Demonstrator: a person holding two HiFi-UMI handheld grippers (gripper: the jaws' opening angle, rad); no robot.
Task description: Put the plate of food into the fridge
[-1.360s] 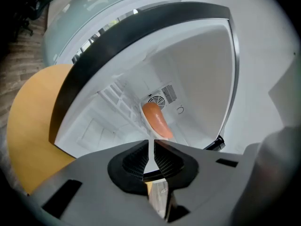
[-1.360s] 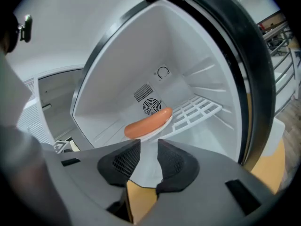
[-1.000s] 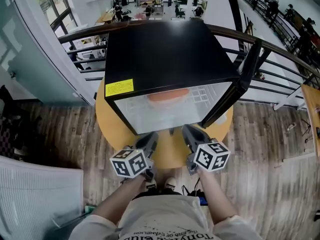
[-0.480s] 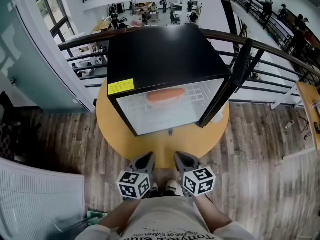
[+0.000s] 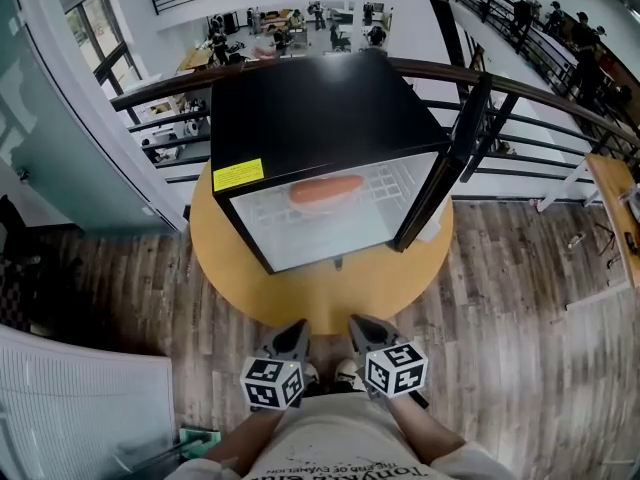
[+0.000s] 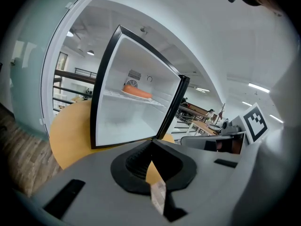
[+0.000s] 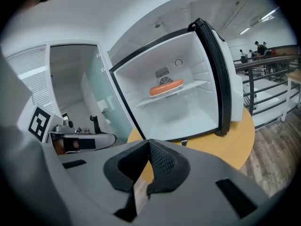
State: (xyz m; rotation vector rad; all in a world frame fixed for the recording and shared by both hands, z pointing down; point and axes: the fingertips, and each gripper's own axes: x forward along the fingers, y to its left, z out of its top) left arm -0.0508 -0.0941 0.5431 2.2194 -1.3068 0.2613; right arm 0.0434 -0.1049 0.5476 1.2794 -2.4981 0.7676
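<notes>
I see the flat orange plate of food [image 5: 325, 189] on the white shelf [image 5: 395, 184] inside the open black mini fridge [image 5: 320, 108]. My left gripper [image 5: 294, 330] and right gripper [image 5: 362, 325] are clenched and empty, well in front of the fridge.

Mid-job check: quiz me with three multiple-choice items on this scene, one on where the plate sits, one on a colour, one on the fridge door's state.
1. Where is the orange plate? A. on top of the fridge B. on the shelf inside it C. under it
2. What colour is the fridge's top? A. black B. white C. red
3. The fridge door is A. shut B. open C. taken off
Answers: 1 B, it lies on the wire shelf; 2 A, black top with a yellow label; 3 B, it stands swung out at the right.
</notes>
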